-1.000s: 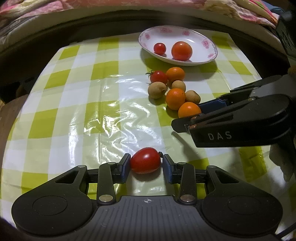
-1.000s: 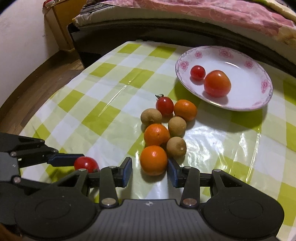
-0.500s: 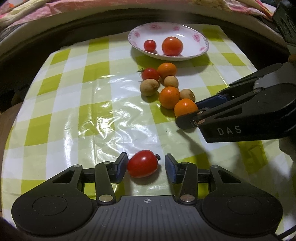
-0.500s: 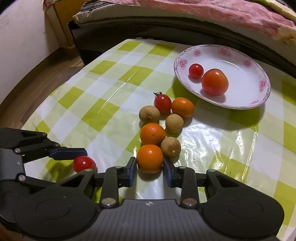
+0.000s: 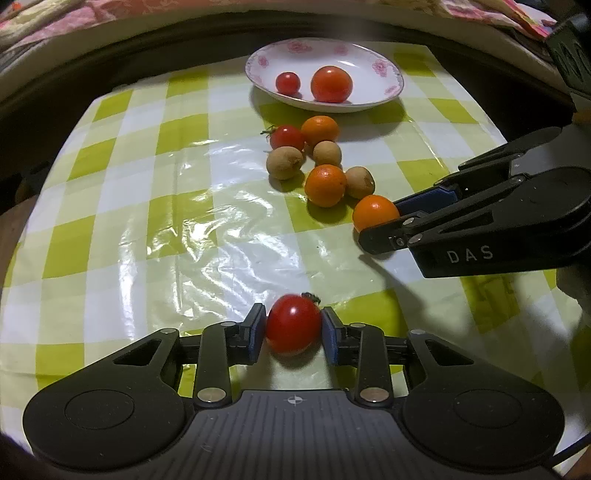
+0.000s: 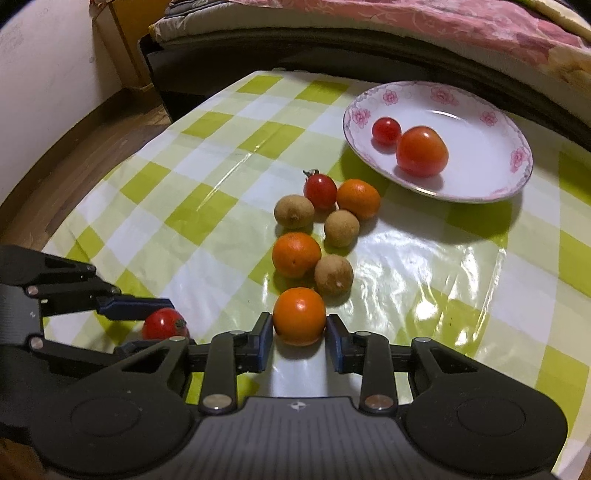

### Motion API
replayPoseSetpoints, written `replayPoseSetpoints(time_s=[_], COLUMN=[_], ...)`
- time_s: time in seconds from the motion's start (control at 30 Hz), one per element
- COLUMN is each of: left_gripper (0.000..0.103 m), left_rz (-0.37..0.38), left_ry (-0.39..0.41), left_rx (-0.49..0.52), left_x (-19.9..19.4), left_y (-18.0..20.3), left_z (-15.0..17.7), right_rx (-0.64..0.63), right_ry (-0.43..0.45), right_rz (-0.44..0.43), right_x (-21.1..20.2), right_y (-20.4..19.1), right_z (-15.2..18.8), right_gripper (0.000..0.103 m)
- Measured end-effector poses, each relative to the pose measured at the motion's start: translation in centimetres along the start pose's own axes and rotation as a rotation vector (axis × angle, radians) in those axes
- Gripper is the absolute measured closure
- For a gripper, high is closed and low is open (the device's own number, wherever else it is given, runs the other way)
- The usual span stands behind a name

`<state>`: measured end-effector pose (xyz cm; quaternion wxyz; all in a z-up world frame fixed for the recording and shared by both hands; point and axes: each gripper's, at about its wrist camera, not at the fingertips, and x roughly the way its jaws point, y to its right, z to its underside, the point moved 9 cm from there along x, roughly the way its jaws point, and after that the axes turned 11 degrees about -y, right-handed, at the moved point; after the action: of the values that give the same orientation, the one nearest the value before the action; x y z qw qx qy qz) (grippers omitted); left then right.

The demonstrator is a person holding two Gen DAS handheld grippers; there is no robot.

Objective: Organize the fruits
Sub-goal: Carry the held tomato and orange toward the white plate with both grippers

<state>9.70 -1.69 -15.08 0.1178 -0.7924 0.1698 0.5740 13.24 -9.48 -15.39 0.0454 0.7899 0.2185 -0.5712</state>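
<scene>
The left gripper (image 5: 293, 329) is clenched on a red cherry tomato (image 5: 293, 324), both blue pads pressed against its sides, low over the near part of the green-and-white checked tablecloth (image 5: 147, 221). From the right wrist view the same tomato shows at the near left, pinched between the left gripper's blue pads

The right gripper (image 6: 300, 338) grasps an orange (image 6: 299, 316), the nearest fruit of the loose cluster in the middle of the cloth; its blue pads touch the orange on either side. In the left wrist view this gripper reaches in from the right with the orange at its tip

Just beyond the held orange lies a brown longan (image 6: 333, 274), close beside it, with a second orange (image 6: 296, 254) to that longan's left. Farther on sit two more longans, one on the left (image 6: 294, 211) and one on the right (image 6: 341, 228), and behind them a stemmed cherry tomato (image 6: 320, 191) touching a third orange (image 6: 358, 198)

At the far right of the cloth stands a white plate with pink flowers on its rim (image 6: 491, 118). It holds a small cherry tomato (image 6: 386, 130) and, just to its right and nearer, a large tomato (image 6: 422, 150), the two close together

Beyond the table's far edge runs a dark frame with pink floral bedding (image 6: 406, 14) on top
</scene>
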Motion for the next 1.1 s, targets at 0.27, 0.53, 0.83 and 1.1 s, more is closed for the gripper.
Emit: replayPoseSetpoints(time_s=[0.27,0.53,0.83,1.1], left_gripper=[0.05,0.044,0.065,0.059], left_rz=[-0.004,-0.02,-0.059,-0.081], left_ry=[0.001,-0.007,-0.019,-0.025], left_rx=[0.033,0.048,0.024,0.0], left_x=[0.2,0.4,0.3,0.3], left_y=[0.7,1.1,1.5,1.6], left_z=[-0.1,-0.1,-0.4,0.2], right_rx=[-0.009,-0.023,-0.046,-0.054], right_ry=[0.007,0.013,0.002,-0.019], right_rz=[0.007,0.009,0.05,0.052], right_x=[0.2,0.3,0.2,0.2], right_y=[0.1,0.2,0.2,0.3], right_z=[-0.1,-0.3,-0.3,0.0], right_gripper=[0.067,0.066,0.067,0.067])
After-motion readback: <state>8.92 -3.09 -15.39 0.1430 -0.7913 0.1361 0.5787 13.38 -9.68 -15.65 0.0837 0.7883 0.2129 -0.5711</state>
